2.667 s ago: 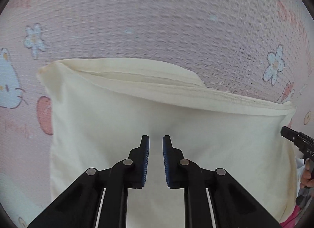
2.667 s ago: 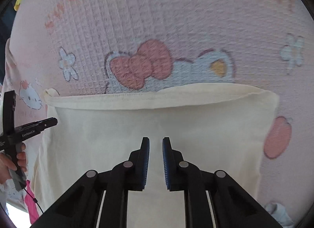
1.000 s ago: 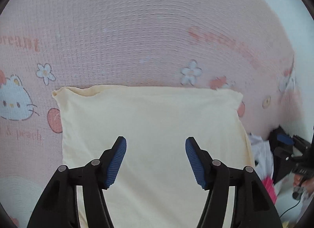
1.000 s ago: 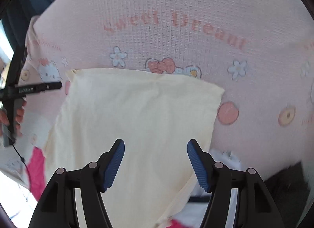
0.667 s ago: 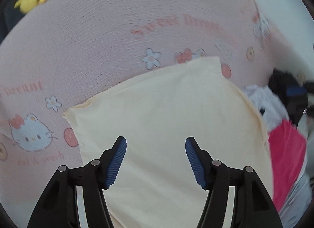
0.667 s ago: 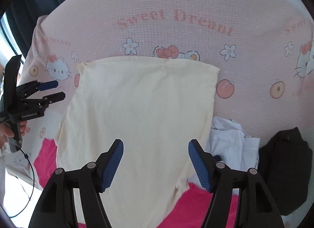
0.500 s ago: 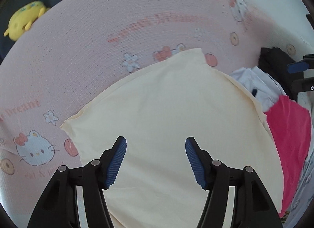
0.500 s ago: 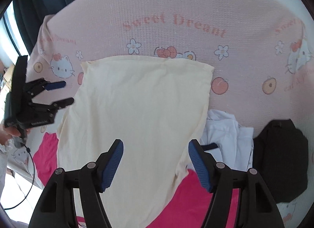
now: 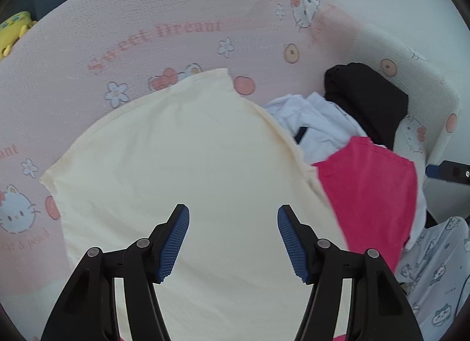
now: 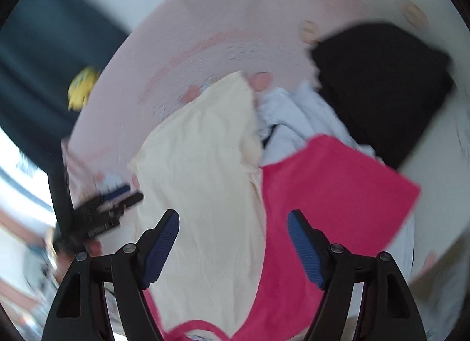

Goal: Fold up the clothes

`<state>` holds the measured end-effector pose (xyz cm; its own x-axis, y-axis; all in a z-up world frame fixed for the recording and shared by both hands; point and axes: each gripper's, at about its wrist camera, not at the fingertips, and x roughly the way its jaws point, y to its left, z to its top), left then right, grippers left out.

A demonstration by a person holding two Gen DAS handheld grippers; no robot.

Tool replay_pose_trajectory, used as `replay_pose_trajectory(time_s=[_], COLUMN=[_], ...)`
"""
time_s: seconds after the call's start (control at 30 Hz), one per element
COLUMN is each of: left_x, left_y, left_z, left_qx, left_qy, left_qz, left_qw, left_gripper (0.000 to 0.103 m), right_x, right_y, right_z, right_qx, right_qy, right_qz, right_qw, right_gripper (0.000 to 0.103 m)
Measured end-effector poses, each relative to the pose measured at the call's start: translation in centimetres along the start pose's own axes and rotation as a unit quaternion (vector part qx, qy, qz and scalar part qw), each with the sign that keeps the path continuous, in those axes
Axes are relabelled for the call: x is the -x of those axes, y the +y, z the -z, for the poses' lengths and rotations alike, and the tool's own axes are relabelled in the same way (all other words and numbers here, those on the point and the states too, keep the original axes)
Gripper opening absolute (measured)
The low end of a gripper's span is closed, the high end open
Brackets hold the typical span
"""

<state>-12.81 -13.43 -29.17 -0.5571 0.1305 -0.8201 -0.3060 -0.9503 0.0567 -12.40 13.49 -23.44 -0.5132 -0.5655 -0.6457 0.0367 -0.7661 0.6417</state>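
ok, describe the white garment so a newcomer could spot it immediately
Start at the pink cartoon-print blanket covering the bed. At its right side sits a clothes heap; the white garment lies crumpled there between the cream garment, black garment and magenta garment, the only white one.

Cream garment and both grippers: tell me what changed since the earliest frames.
Both grippers pulled back from the cream garment. The left gripper opened and let go; the right gripper did too, its fingers just opening further, nothing between them. The pink garment, white garment and black garment came into view. The cream garment stayed folded flat.
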Motion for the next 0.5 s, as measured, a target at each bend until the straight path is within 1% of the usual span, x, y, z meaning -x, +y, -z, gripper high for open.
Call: replay_pose_trajectory(time_s=[0.07, 0.13, 0.23, 0.33, 0.43, 0.5], left_x=[-0.4, -0.7, -1.2, -2.3, -3.3, -3.1], left_y=[-1.9, -3.3, -5.1, -6.9, -8.8, -10.0], left_z=[0.2, 0.4, 0.8, 1.2, 1.7, 2.3], left_qx=[0.009, 0.027, 0.064, 0.086, 0.077, 0.058], left_qy=[0.007, 0.009, 0.014, 0.023, 0.047, 0.044], left_qz=[-0.004, 0.007, 0.038, 0.064, 0.07, 0.063], left_qw=[0.9999, 0.9996, 0.9971, 0.994, 0.9934, 0.9954], left_gripper=[0.06, 0.06, 0.06, 0.06, 0.06, 0.06], right_x=[1.5, 3.0, 4.6, 5.6, 5.1, 4.5], right_y=[-2.2, -4.0, -5.3, -5.8, -5.7, -5.8], right_z=[0.7, 1.3, 1.9, 2.4, 3.0, 3.9], right_qx=[-0.046, -0.08, -0.102, -0.109, -0.101, -0.117], right_qy=[-0.022, -0.044, -0.063, -0.079, -0.086, -0.09], right_qz=[-0.018, -0.037, -0.043, -0.048, -0.031, -0.044], right_qw=[0.999, 0.995, 0.992, 0.99, 0.991, 0.988], right_gripper=[0.076, 0.076, 0.076, 0.076, 0.076, 0.076])
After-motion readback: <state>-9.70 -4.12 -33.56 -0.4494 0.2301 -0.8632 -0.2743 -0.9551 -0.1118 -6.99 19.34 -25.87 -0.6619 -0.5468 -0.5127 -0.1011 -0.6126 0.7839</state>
